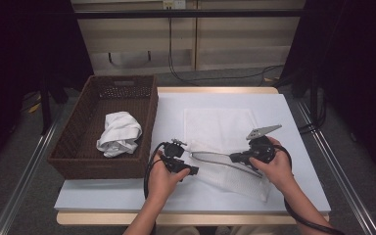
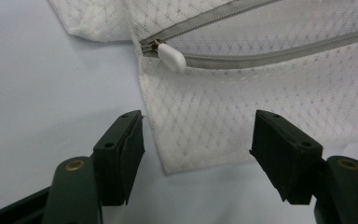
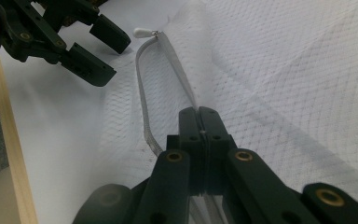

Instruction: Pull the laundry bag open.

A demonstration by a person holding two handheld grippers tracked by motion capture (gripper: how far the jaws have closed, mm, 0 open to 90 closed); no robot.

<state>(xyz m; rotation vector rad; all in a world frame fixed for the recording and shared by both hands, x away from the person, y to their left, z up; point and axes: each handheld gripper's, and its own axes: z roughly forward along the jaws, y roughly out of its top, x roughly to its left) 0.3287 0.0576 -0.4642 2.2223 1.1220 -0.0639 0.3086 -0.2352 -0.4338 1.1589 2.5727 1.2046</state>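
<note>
The right claw [image 3: 199, 122] is clenched on the mesh bag's [image 2: 242, 121] zipper edge; the left claw [image 2: 198, 149] is released before its corner. The bag seems open, the cloth [image 1: 119, 133] not yet loaded.

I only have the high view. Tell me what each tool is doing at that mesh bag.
Observer: The right tool is shut on the upper edge of the mesh bag's grey zipper, holding that edge up.
Operator: Report the left one.
Observer: The left tool is open, its jaws either side of the bag's near corner, gripping nothing.
Operator: Give me the zipper's state.
Observer: It is open; the white pull tab sits at the end by the left tool.
</note>
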